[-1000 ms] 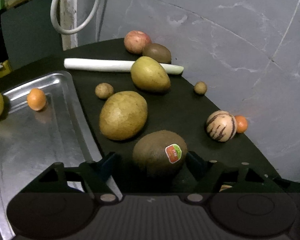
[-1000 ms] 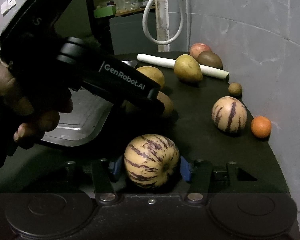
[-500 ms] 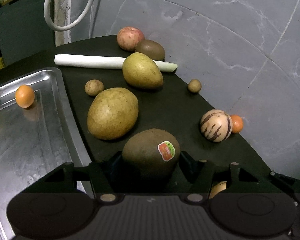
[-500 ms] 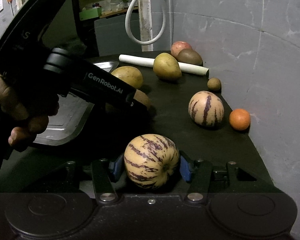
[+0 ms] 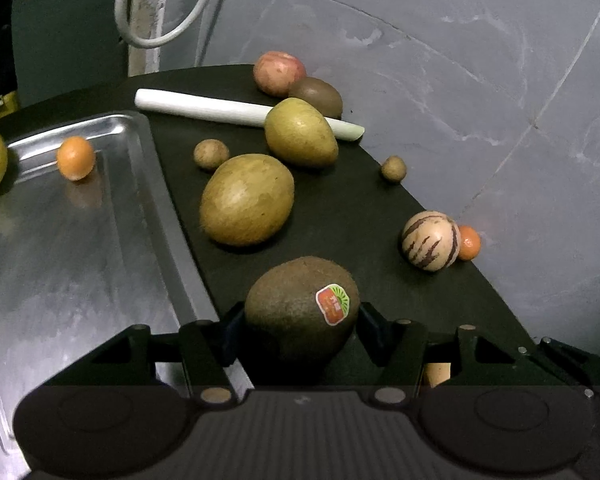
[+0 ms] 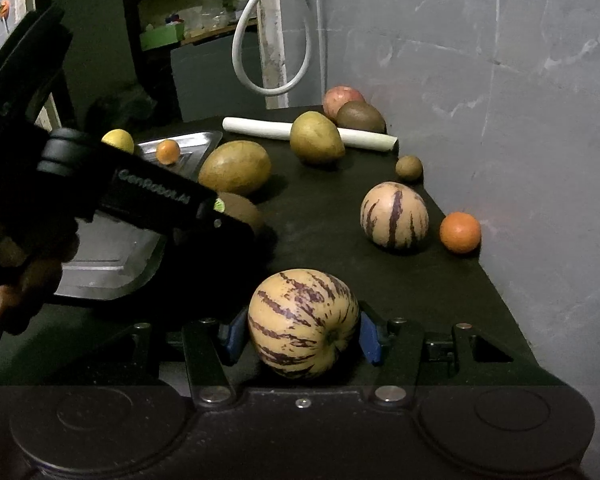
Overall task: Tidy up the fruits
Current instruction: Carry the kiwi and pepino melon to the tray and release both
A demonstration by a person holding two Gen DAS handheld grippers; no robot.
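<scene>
Left gripper low over the dark surface, beside the long edge of the metal tray; fingers closed on both flanks of a sticker-bearing kiwi. Right gripper level near the surface's front edge; blue-padded fingers clamped on a striped melon, stem end toward the camera. Second striped melon and an orange just beside each other along the wall-side edge. Small orange on the tray.
</scene>
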